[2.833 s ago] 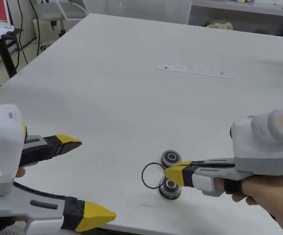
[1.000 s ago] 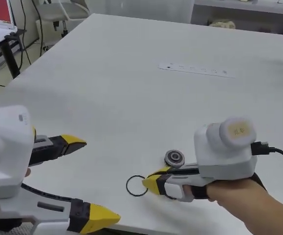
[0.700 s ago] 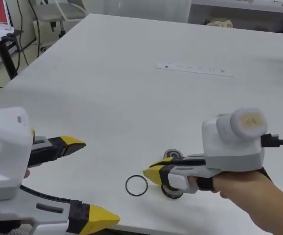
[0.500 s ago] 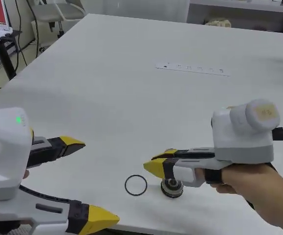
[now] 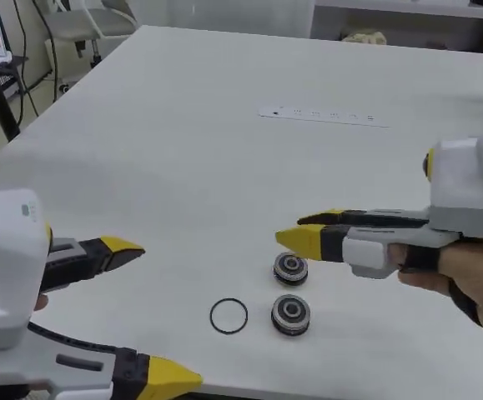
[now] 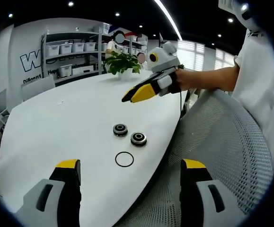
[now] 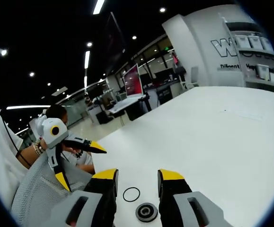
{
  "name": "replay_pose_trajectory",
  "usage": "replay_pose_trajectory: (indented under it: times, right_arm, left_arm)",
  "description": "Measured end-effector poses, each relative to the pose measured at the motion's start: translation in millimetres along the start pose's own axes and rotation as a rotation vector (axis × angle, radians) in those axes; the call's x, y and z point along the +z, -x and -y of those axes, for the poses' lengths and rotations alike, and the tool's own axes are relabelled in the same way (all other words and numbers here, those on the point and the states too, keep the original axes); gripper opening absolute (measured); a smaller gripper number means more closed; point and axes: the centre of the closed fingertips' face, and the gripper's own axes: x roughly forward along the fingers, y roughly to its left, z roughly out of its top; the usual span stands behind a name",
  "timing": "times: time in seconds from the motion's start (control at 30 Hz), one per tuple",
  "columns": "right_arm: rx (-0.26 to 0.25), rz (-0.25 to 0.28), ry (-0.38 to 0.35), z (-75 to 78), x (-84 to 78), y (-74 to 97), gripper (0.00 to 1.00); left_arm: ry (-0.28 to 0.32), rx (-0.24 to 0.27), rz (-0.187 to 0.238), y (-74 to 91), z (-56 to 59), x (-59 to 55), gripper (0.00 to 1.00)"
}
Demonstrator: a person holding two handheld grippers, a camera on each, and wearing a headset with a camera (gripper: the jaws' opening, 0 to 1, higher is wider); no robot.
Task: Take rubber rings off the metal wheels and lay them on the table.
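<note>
Rubber ring (image 5: 228,317) lies flat and loose on the white surface (image 5: 183,150), close to its near edge; every place below is counted from it.

Left of the rubber ring, your left claw (image 5: 145,312) hangs with its jaws spread wide and nothing between them. In the left gripper view the ring (image 6: 124,159) sits ahead of the left claw (image 6: 130,165), in line with the gap. One jaw is over the surface and the other is out past its edge.

Just right of the ring, apart from it, the near metal wheel (image 5: 291,313) lies flat, hub up. The far metal wheel (image 5: 291,267) lies right of the ring and farther back, close to the near one but not touching it. The left gripper view shows the same pair, the near metal wheel (image 6: 138,138) and the far metal wheel (image 6: 120,129). Both show dark outer rims; I cannot tell whether either has a ring on it.

Farther right of the ring, your right claw (image 5: 304,231) is held above the surface, its yellow tips just beyond the far wheel. Its jaws stand a little apart and hold nothing. In the right gripper view the ring (image 7: 131,194) shows through that gap in the right claw (image 7: 137,176), with one wheel (image 7: 146,212) below it.
</note>
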Motion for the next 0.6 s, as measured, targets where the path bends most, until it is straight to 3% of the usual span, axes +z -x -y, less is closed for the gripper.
replay_pose_trajectory:
  times: [0.3, 0.43, 0.6]
  right_arm:
    - [0.004, -0.085, 0.131, 1.8, -16.3, 19.0, 0.34]
    - [0.01, -0.154, 0.191, 4.4, -34.0, 23.6, 0.35]
    - [0.034, -0.256, 0.213, 10.7, -60.6, 17.7, 0.34]
  left_arm:
    - [0.005, -0.012, 0.004, -0.2, 1.5, 0.4, 0.85]
    - [0.004, -0.016, 0.004, -0.2, 2.1, 0.4, 0.85]
    - [0.0, -0.026, 0.007, -0.5, 4.1, 1.4, 0.85]
